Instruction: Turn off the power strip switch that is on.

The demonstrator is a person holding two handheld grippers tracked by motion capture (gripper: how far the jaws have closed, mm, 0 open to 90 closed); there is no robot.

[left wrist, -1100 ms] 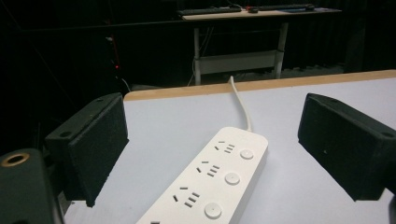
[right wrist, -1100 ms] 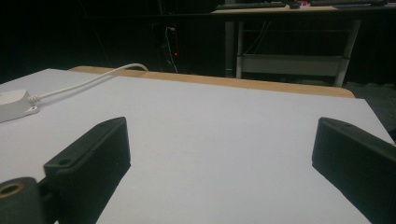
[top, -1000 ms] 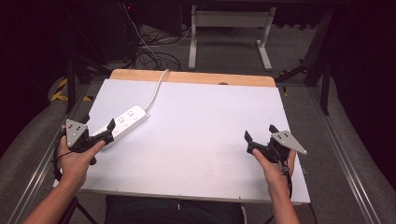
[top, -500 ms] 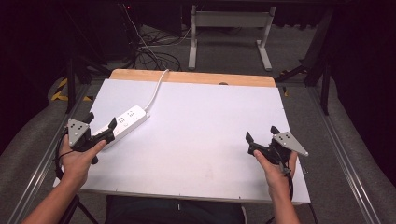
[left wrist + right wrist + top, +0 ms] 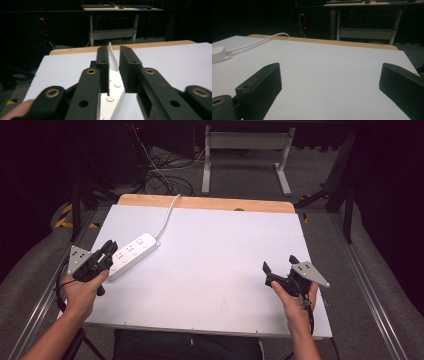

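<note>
A white rectangular board (image 5: pixel 210 270) with a bare wooden strip along its far edge covers the table; on its left part lies a white plastic power strip (image 5: pixel 131 254), set diagonally, its white cable (image 5: pixel 166 217) running off over the far edge; the left gripper (image 5: pixel 109 251), held in the person's left hand (image 5: pixel 82 287), sits at the near end of the strip; in the left gripper view its black jaws stand nearly closed above the strip's sockets (image 5: pixel 111 88), a narrow gap between them, gripping nothing; the right gripper (image 5: pixel 278 266), held in the right hand (image 5: pixel 295 297), rests over bare board near the right edge, well apart from the strip; its jaws are spread wide and empty; the strip's far end (image 5: pixel 218 54) shows at the left of the right gripper view.
</note>
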